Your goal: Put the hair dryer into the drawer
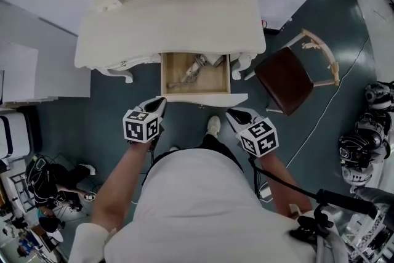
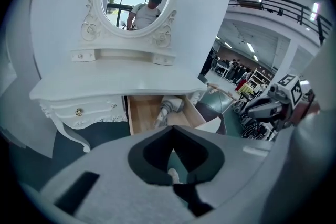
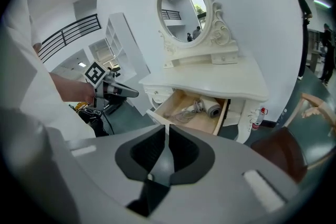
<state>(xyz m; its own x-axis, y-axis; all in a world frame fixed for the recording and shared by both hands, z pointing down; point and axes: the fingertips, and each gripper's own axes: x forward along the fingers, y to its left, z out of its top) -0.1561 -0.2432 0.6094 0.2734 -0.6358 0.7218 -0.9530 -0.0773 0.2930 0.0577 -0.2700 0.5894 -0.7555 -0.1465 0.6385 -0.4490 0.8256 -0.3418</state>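
The hair dryer (image 1: 198,64) lies inside the open wooden drawer (image 1: 165,76) of the white dressing table (image 1: 166,21), its cord coiled at the drawer's left. It also shows in the left gripper view as the hair dryer (image 2: 169,106) and in the right gripper view as the hair dryer (image 3: 211,109). My left gripper (image 1: 161,101) hangs just in front of the drawer's left corner, jaws shut and empty (image 2: 172,128). My right gripper (image 1: 231,113) is in front of the drawer's right corner, with a narrow slit between its jaws (image 3: 167,128) and nothing in it.
A brown-seated chair (image 1: 286,80) stands right of the table. An oval mirror (image 2: 135,0) tops the table. My shoe (image 1: 213,126) is below the drawer front. Cables and gear (image 1: 55,182) clutter the floor at left, helmets (image 1: 363,138) at right.
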